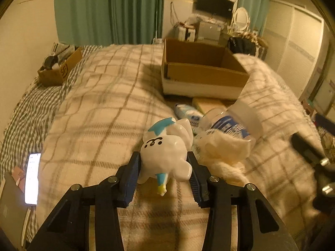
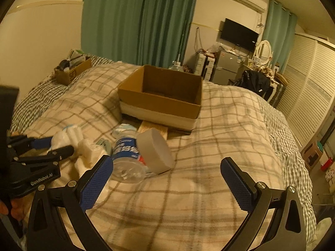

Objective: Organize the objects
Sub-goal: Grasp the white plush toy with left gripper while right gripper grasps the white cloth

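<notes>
Now the left gripper [image 1: 163,165] is clamped on the white figurine [image 1: 167,146], near on the plaid blanket [image 1: 104,96]. Right of it lies a clear jar [image 2: 134,156], with the cardboard box [image 2: 161,96] farther off. The right gripper [image 2: 167,177] gapes wide, holding nothing.

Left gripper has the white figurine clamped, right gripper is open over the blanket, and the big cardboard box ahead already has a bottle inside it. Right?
Not quite: the cardboard box looks empty in the right wrist view. The bottle lies on the blanket, in front of the box. The rest holds: the left gripper clamps the white figurine, and the right gripper is open.
</notes>
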{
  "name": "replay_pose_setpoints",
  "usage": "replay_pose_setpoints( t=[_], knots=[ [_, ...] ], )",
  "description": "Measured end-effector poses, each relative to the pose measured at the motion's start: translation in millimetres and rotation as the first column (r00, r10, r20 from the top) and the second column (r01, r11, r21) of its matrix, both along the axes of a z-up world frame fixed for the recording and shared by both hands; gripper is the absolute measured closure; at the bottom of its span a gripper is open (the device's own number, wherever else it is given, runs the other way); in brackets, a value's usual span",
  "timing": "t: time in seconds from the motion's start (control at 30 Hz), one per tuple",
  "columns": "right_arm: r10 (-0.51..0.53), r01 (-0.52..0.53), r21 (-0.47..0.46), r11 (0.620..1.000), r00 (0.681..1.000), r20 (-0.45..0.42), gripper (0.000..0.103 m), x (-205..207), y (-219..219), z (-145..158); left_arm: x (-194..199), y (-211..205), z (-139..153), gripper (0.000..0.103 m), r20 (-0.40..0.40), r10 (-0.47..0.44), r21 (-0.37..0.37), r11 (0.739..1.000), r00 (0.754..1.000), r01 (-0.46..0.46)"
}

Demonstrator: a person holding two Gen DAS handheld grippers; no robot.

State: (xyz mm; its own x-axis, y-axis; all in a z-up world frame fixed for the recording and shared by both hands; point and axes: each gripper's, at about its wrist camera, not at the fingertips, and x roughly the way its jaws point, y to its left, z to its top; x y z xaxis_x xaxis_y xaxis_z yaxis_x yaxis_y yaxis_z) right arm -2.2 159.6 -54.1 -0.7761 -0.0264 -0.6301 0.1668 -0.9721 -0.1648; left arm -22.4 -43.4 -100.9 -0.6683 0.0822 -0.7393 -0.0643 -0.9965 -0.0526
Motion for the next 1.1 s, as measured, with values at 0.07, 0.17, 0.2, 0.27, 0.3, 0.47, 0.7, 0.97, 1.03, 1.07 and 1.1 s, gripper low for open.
replay_pose_setpoints(
  t=[0.07,0.17,0.2,0.27,0.3,0.47,0.7,0.97,1.03,1.07,1.1],
  knots=[
    [0.031,-0.031,0.005,0.999,0.999,0.017,0.000,-1.2,-10.4,-4.2,3.8,-2.8,6.4,0.059,-0.021,0.004,-0.012,1.000,1.000,-0.004],
    [0.095,-0.093,-0.025,0.995,0.994,0.050,0.001,-3.0,-26.4,-11.6,8.3,-8.8,15.2,0.059,-0.047,0.008,-0.037,0.999,0.999,-0.010],
    [0.113,-0.111,-0.033,0.993,0.991,0.068,0.001,-4.5,-32.8,-15.7,8.9,-12.0,17.2,0.059,-0.053,0.011,-0.043,0.999,0.999,-0.014],
    [0.148,-0.146,-0.021,0.989,0.984,0.097,0.001,-7.0,-46.3,-24.0,8.8,-16.9,18.3,0.059,-0.054,0.018,-0.044,0.999,0.998,-0.021],
    [0.161,-0.161,-0.007,0.987,0.981,0.112,0.001,-8.3,-53.3,-28.8,9.0,-20.2,17.1,0.059,-0.051,0.022,-0.039,0.999,0.998,-0.024],
    [0.196,-0.204,0.025,0.979,0.962,0.192,0.025,-16.9,-76.2,-51.5,8.1,-30.9,11.9,0.059,-0.034,0.036,-0.018,0.999,0.999,-0.037],
    [0.226,-0.232,0.012,0.973,0.955,0.193,0.085,-14.6,-82.8,-51.3,13.9,-27.0,14.4,0.059,-0.050,0.024,-0.024,0.999,0.998,-0.026],
    [0.198,-0.198,-0.013,0.980,0.979,0.056,0.091,-6.7,-60.6,-1.8,11.8,-14.8,37.9,0.059,-0.093,0.010,-0.037,0.999,0.996,-0.013],
    [0.181,-0.181,-0.012,0.983,0.983,0.019,0.091,-9.1,-51.6,18.0,4.9,-10.1,51.4,0.059,-0.115,-0.002,-0.026,1.000,0.993,-0.001],
    [0.170,-0.171,-0.003,0.985,0.985,-0.004,0.091,-11.9,-47.1,28.5,0.1,-7.8,58.6,0.059,-0.122,-0.008,-0.013,1.000,0.993,0.006],
    [0.159,-0.159,0.010,0.987,0.987,-0.028,0.091,-15.6,-43.0,38.9,-6.5,-5.0,68.1,0.059,-0.133,-0.016,-0.002,1.000,0.991,0.016]
  ],
)
